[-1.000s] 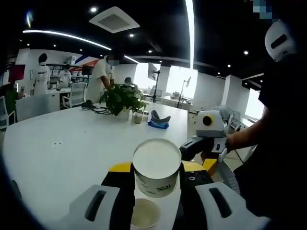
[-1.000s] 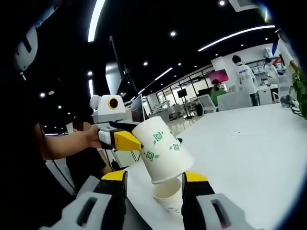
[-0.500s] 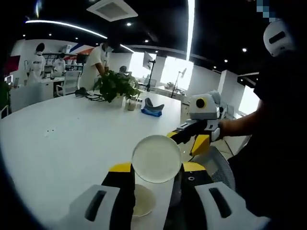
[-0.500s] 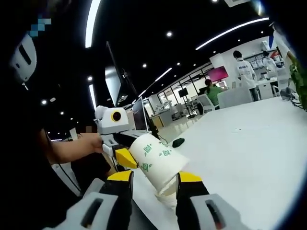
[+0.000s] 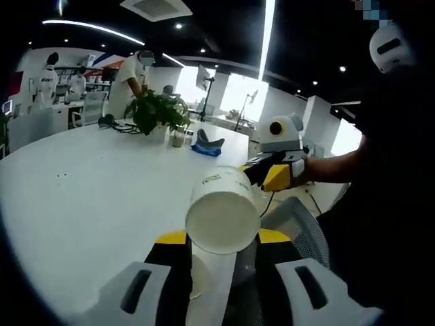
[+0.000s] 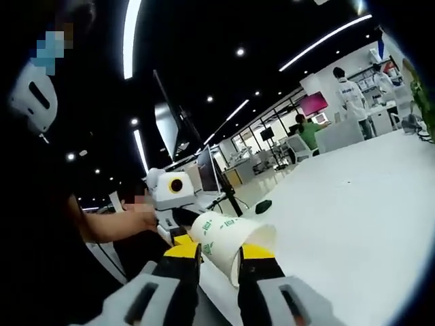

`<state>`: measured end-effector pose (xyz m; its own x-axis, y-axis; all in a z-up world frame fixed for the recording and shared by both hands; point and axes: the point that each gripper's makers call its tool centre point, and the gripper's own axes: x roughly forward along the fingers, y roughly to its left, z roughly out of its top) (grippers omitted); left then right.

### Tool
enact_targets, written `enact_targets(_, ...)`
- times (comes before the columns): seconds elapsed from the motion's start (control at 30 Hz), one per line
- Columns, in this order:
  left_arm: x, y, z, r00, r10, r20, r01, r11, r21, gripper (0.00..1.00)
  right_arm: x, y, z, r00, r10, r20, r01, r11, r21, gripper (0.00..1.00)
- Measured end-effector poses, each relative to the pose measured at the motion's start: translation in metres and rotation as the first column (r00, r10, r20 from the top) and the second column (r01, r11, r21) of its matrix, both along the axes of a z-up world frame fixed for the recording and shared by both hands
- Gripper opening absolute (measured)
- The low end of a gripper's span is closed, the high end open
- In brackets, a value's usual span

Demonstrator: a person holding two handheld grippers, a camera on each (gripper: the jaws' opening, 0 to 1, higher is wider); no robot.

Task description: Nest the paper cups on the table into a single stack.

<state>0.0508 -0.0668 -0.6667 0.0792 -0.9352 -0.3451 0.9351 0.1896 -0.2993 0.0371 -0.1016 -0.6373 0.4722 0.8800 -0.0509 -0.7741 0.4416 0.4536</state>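
A white paper cup with green prints (image 5: 221, 217) lies tipped on its side in the air, flat bottom toward the left gripper view. My left gripper (image 5: 223, 238) is shut on it, yellow tips on either side. From the right gripper view the cup (image 6: 228, 238) shows its open mouth, with the left gripper (image 6: 183, 234) behind it. My right gripper (image 6: 219, 252) has its jaws drawn narrow at the cup's mouth end; whether they pinch the rim is hidden. It (image 5: 268, 178) touches the cup's far end. A second cup (image 5: 196, 275) stands below on the table edge.
The white table (image 5: 88, 190) stretches away to the left. A potted plant (image 5: 158, 112) and a blue-grey object (image 5: 205, 144) sit at its far side, and a small dark object (image 6: 262, 204) lies on it. People stand at desks behind. A grey mesh chair (image 5: 292, 217) is beside the edge.
The held cup has tipped from upside down to lying sideways. The right gripper has come up to its mouth end, and its jaws have narrowed.
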Motion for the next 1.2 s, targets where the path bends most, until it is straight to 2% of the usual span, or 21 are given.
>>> enact_targets(0.17, 0.001, 0.002, 0.0, 1.0, 0.015, -0.018, -0.016, 1.0, -0.018, 0.32, 0.0, 0.0, 0.004, 1.0, 0.006, -0.01, -0.006, 1.0, 0.027, 0.12)
enact_targets(0.27, -0.001, 0.003, 0.001, 0.999, 0.016, -0.029, -0.017, 0.999, -0.027, 0.3, -0.001, 0.001, 0.008, 1.0, 0.018, -0.011, -0.017, 0.999, 0.043, 0.05)
enact_targets(0.5, -0.001, 0.003, -0.003, 0.999, 0.024, -0.036, -0.025, 0.999, -0.024, 0.26, -0.003, 0.003, 0.016, 0.999, 0.038, -0.007, -0.037, 0.997, 0.074, 0.01)
enact_targets(0.6, 0.0, 0.001, -0.005, 0.999, 0.03, -0.039, -0.031, 0.999, -0.024, 0.31, -0.002, 0.003, 0.017, 0.999, 0.034, -0.001, -0.034, 0.997, 0.068, 0.0)
enact_targets(0.97, 0.007, 0.012, -0.011, 0.997, 0.07, 0.024, -0.071, 0.997, 0.02, 0.46, 0.002, 0.002, 0.018, 0.999, 0.04, 0.011, -0.041, 0.999, 0.024, 0.0)
enact_targets(1.2, 0.009, 0.025, -0.013, 0.992, 0.112, 0.057, -0.115, 0.993, 0.038, 0.53, 0.006, 0.008, 0.017, 0.997, 0.073, 0.034, -0.071, 0.996, -0.058, 0.0)
